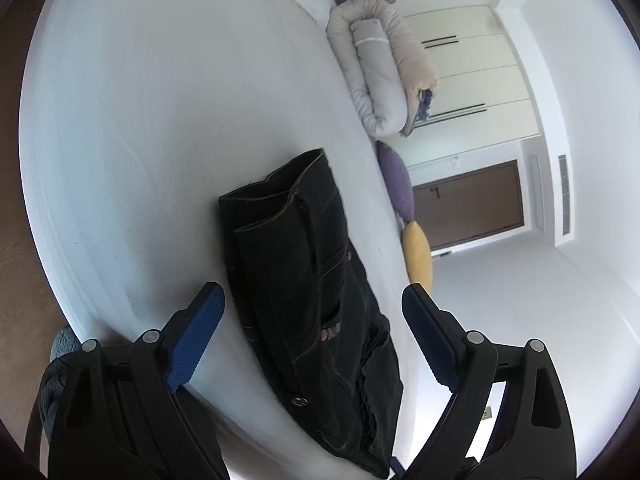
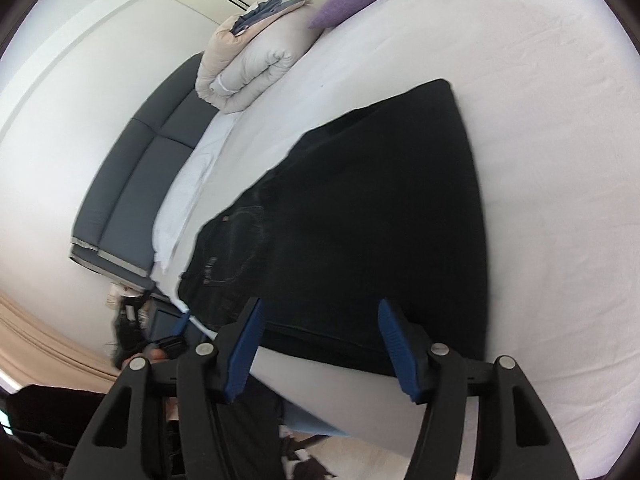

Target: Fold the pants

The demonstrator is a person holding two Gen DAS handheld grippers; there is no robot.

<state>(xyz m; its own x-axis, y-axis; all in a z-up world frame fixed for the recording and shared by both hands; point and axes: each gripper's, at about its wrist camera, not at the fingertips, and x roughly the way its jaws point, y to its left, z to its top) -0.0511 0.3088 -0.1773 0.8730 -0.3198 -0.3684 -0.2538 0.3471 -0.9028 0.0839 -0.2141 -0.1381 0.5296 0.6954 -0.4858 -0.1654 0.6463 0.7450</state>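
Black denim pants (image 1: 312,280) lie folded on the white bed sheet (image 1: 160,120), with the leg hems stacked at the far end and a waist button near me. My left gripper (image 1: 312,300) stands wide open, its blue pads on either side of the pants and apart from the cloth. In the right wrist view the pants (image 2: 360,220) spread as a broad dark slab across the bed (image 2: 560,160). The right gripper (image 2: 320,320) is open over their near edge, and its blue pads do not press on the cloth.
A rolled white and beige duvet (image 1: 380,72) lies at the head of the bed, with a purple cushion (image 1: 396,184) and a yellow cushion (image 1: 418,252) beside it. A grey headboard (image 2: 140,168), wardrobe doors (image 1: 472,80) and a brown door (image 1: 468,208) stand around the bed.
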